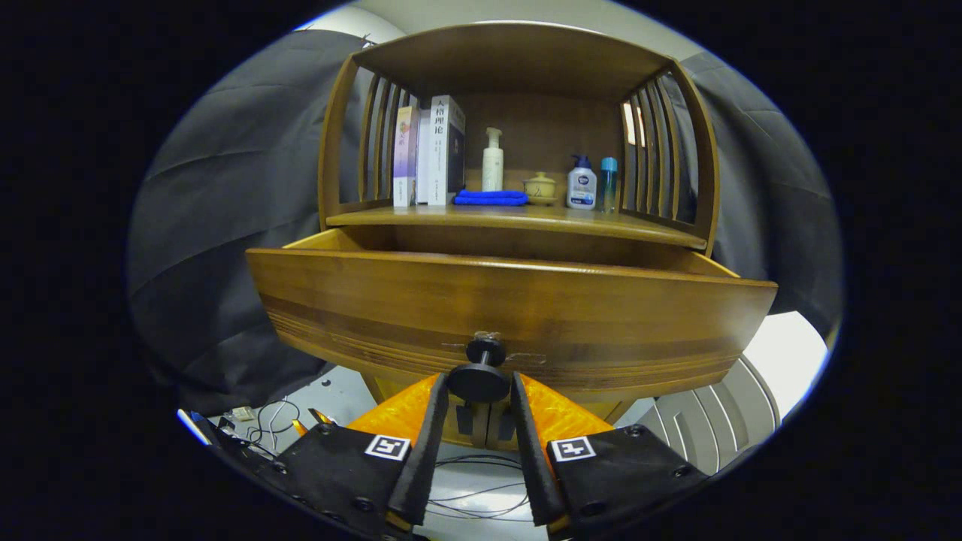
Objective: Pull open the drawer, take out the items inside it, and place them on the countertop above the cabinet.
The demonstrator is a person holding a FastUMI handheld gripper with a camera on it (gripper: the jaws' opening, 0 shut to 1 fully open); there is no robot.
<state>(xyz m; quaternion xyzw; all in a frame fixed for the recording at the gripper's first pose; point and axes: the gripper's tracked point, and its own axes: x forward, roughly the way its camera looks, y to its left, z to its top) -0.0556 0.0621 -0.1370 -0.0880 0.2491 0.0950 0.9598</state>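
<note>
Dark cloth (225, 225) drapes the booth walls on both sides; loose cables (270, 421) lie on the pale grey floor (481, 488) below.

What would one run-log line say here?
gripper: shut on round black knob | wooden drawer: pulled open | contents: hidden | next: likely release, reach inside

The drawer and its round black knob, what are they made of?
The brown pulled-out drawer looks like varnished wood: grain stripes run across its front and it shines a little. The round black knob looks like matte plastic or painted metal; I cannot tell which. The tongs sit on either side of the knob, seemingly gripping it.
</note>
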